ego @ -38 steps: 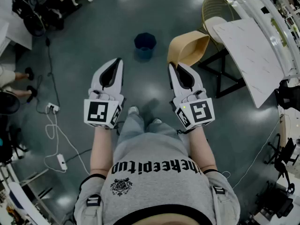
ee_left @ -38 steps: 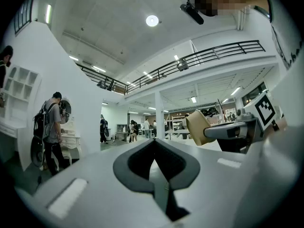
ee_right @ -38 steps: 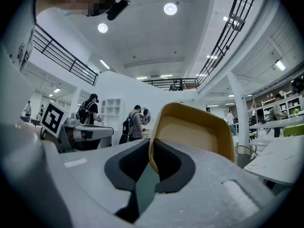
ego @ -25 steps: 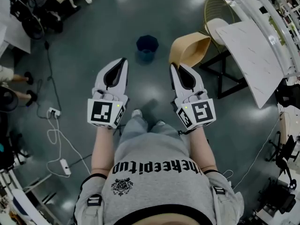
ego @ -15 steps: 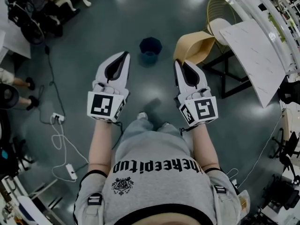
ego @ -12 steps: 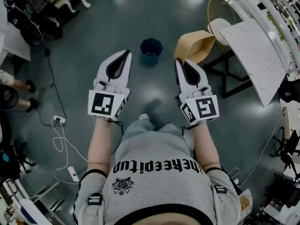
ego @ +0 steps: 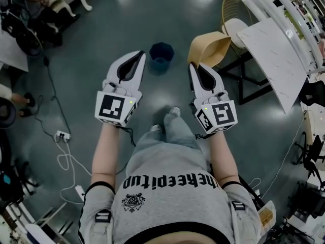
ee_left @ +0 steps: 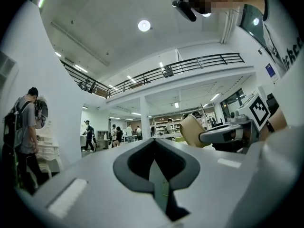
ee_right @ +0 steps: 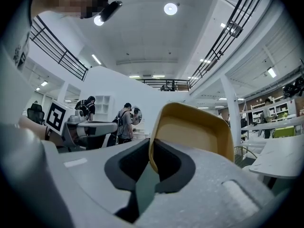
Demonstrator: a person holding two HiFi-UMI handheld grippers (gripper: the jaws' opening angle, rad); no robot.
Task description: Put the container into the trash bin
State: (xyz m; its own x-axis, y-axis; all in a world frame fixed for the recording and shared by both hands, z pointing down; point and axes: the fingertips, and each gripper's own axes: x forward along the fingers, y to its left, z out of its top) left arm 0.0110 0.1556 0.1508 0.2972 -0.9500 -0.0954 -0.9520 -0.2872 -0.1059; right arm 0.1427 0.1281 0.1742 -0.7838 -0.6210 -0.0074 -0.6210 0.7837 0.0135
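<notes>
A tan, tray-like container hangs from my right gripper, whose jaws are shut on its rim. The right gripper view shows the same container standing up from the right gripper with its hollow side facing the camera. My left gripper is shut with nothing in it, and its closed tips point up in the left gripper view. A dark blue trash bin stands on the floor ahead, between the two grippers and a little beyond them.
A white table and a wire chair stand at the right, close to the container. Cables and a power strip lie on the floor at the left. People stand in the distance.
The person has walked toward the trash bin, one foot now stepping forward. Both grippers have risen in the view and stand nearer the bin. The container stays held in the right gripper.
</notes>
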